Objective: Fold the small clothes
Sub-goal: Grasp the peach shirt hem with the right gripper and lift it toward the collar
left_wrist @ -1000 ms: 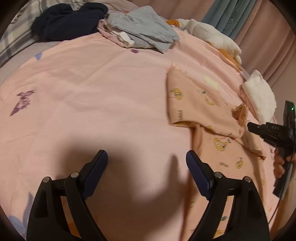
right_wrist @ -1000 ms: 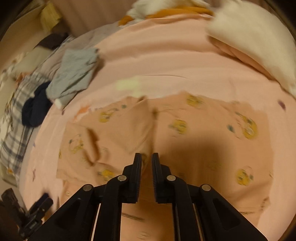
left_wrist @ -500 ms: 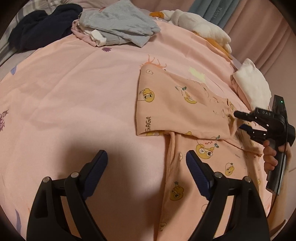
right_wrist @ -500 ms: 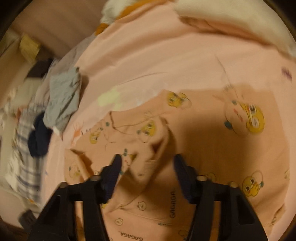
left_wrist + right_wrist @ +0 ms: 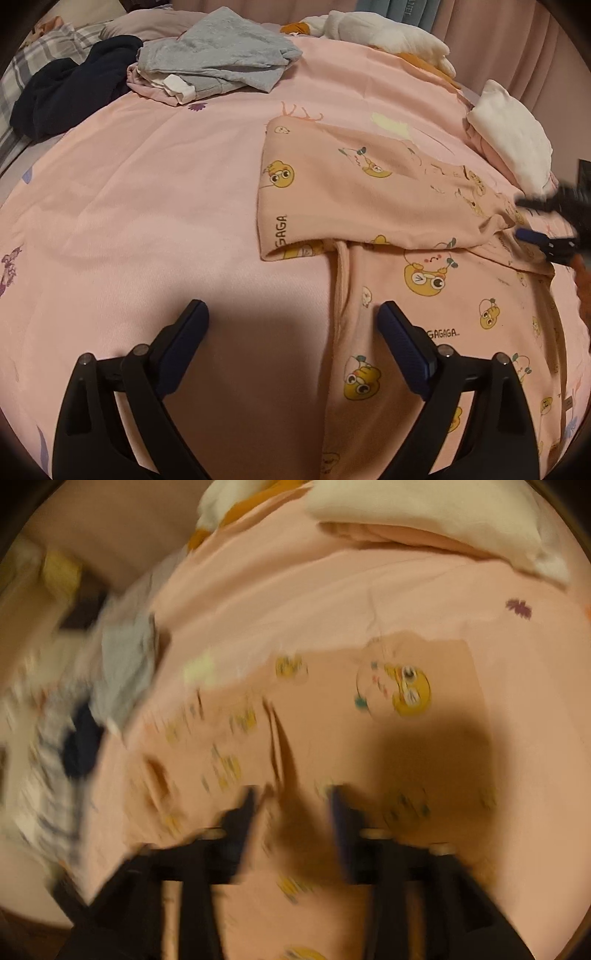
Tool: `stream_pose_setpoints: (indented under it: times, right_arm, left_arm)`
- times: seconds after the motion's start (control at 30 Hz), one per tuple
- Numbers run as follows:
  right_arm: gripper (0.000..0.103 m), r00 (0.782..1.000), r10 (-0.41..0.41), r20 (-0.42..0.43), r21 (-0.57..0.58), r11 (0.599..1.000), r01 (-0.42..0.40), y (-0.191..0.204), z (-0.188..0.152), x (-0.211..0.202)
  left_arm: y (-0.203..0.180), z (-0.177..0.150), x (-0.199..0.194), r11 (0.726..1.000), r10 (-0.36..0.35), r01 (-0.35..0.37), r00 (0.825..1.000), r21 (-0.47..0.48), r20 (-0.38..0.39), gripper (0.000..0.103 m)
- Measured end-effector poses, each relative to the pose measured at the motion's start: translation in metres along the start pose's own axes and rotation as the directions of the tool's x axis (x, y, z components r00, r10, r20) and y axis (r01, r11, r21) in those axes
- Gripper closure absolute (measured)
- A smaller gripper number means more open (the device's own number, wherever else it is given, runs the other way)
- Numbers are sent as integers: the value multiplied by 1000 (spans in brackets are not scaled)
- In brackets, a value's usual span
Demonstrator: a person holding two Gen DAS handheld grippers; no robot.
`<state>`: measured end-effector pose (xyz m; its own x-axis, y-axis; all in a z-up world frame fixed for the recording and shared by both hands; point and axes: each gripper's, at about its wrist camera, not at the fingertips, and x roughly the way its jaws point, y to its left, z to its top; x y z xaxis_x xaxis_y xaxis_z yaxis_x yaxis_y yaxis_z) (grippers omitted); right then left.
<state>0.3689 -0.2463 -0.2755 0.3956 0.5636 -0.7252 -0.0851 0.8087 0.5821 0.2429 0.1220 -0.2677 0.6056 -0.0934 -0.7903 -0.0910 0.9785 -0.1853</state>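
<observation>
A small peach garment (image 5: pixel 424 280) printed with yellow cartoon figures lies on the pink bedsheet (image 5: pixel 147 206). One sleeve (image 5: pixel 351 192) is folded across its body. My left gripper (image 5: pixel 291 332) is open and empty, low over the garment's left edge. My right gripper (image 5: pixel 532 221) shows blurred at the right edge of the left wrist view, open beside the folded sleeve's end. In the right wrist view the right gripper (image 5: pixel 291 808) is open over the garment (image 5: pixel 369 746), blurred by motion.
A grey garment pile (image 5: pixel 221 66) and a dark navy garment (image 5: pixel 70 92) lie at the far left of the bed. A white folded cloth (image 5: pixel 513 140) and a white and orange plush (image 5: pixel 388 37) lie at the far right. Curtains hang behind.
My right gripper opened and let go of the sleeve after laying it across the garment, then drew back. My left gripper moved right, closer to the garment's edge.
</observation>
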Motion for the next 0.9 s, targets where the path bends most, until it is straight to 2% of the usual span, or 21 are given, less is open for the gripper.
stream_pose_setpoints:
  times: [0.07,0.13,0.17,0.2,0.27,0.43,0.57,0.67,0.7,0.77,0.83,0.9]
  right_arm:
    - [40,998,62,4,62,996,-62,-2,11,12]
    - [47,996,82,-33,91,993,-79,0,17,31]
    - [60,995,85,-44,80,993,-82,4,18,38]
    - [77,994,94,-56,56,994,-91,11,18,44]
    - [94,989,133,-67,55,990,-129,15,14,46]
    - [96,983,183,9,-14,983,-182,36,13,23]
    - [96,960,258,105,-36,966,-256,56,25,-8]
    - [96,948,280,151,-77,960,-271,73,35,-29]
    - [96,945,277,171,-102,959,-263,80,38,-37]
    - [96,947,261,190,-121,963,-241,83,41,-46]
    - [96,946,253,203,-123,965,-232,82,43,-51]
    - [96,938,261,229,-110,964,-242,75,45,-57]
  left_arm:
    - [3,1,1,1000,-19,19,1000,-18,-1,8]
    - [6,2,0,998,-41,41,999,-40,6,7]
    - [7,2,0,998,-49,49,999,-46,9,7]
    - [8,2,-1,997,-57,58,998,-51,13,7]
    - [8,2,-2,996,-63,64,998,-56,15,7]
    - [6,12,0,993,-56,57,998,-101,8,8]
    - [1,23,3,982,-133,130,991,-137,-10,12]
    - [-11,30,11,977,-170,165,985,-134,-25,18]
    - [-15,33,15,979,-161,156,987,-128,-29,22]
    - [-20,37,22,987,-97,93,995,-128,-25,38]
    - [-23,39,24,992,-48,45,999,-116,-26,44]
    - [-22,37,23,994,-36,34,999,-102,-17,47]
